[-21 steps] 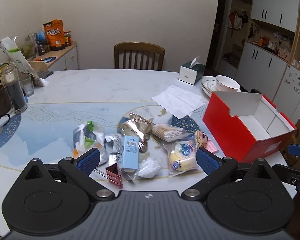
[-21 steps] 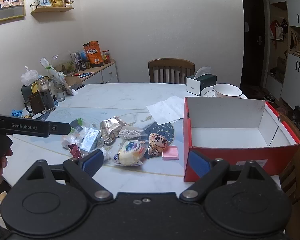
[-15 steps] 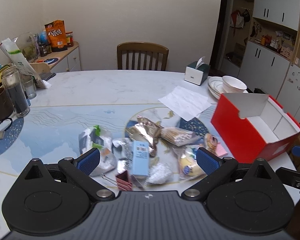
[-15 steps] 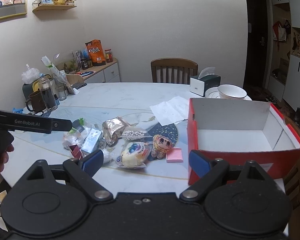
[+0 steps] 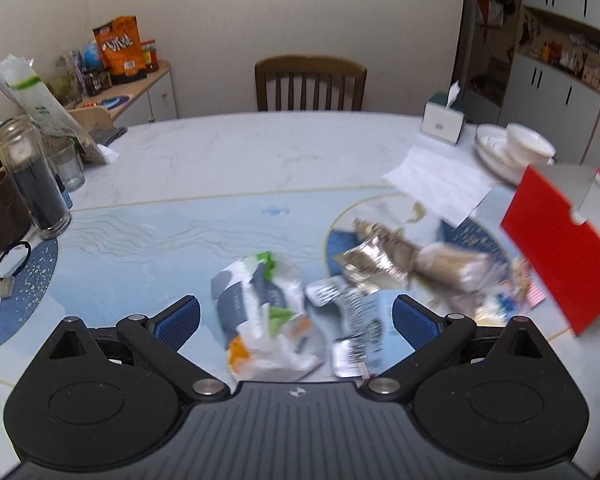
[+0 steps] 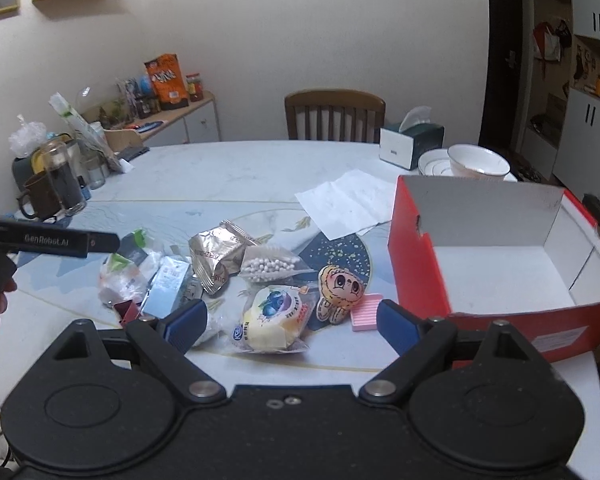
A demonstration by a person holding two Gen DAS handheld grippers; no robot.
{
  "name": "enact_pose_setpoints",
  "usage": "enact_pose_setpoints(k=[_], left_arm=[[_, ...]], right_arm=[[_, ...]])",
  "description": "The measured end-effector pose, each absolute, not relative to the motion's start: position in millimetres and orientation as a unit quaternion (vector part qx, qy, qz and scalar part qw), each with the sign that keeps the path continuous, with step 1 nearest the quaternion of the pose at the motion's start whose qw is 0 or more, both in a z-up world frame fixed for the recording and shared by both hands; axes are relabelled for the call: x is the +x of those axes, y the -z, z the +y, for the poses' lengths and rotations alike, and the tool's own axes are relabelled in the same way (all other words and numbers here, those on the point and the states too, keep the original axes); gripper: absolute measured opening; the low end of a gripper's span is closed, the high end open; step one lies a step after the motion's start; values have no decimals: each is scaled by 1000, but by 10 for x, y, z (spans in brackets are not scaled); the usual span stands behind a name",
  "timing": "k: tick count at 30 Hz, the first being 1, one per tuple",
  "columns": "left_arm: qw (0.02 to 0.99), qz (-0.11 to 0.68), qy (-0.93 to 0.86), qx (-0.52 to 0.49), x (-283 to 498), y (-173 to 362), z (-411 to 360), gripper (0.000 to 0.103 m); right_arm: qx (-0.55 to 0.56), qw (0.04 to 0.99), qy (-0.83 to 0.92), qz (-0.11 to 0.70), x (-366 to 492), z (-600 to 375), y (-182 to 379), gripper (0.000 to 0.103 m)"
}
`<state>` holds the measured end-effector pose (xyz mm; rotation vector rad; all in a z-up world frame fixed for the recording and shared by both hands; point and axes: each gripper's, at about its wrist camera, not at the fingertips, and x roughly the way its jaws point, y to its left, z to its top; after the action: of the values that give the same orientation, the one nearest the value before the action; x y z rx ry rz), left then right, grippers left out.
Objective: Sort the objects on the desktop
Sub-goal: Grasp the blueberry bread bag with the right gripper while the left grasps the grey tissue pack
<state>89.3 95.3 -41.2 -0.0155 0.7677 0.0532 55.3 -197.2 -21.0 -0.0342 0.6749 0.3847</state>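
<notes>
We see plain cream walls, a wooden chair (image 6: pixel 335 114) behind the marble-patterned table (image 6: pixel 236 170), a low sideboard (image 6: pixel 180 124) left, and white cabinets (image 5: pixel 560 92) right.

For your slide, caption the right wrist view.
Open right claw above snack packets beside an empty red box.

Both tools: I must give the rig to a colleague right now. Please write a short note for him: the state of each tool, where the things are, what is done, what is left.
Left tool: open, empty, above the white plastic bag and the light blue packet; that view is blurred.
Right tool: open, empty, above the blueberry cake packet.
Things: the pile lies on the table, left of the red box. It includes the silver snack bag, cotton swabs, cartoon toy and pink notes.
Done: nothing; the box is empty.
Left: sort every item.
</notes>
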Motion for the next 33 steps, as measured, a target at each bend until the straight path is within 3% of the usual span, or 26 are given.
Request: enact_pose_setpoints(k=[28,31,33], left_arm=[[889,458,3,-18,1579,1117,1424,102],[885,465,12,-24,1586,1140,1442,97],[882,469,16,-30,1596,1156,1453,89]], right_arm=[[-30,896,-145,419,1236,-1307,922,88],[-29,893,-143,426,1269,-1303,964,82],[-28,889,-145,434,1290,-1298,995,72]])
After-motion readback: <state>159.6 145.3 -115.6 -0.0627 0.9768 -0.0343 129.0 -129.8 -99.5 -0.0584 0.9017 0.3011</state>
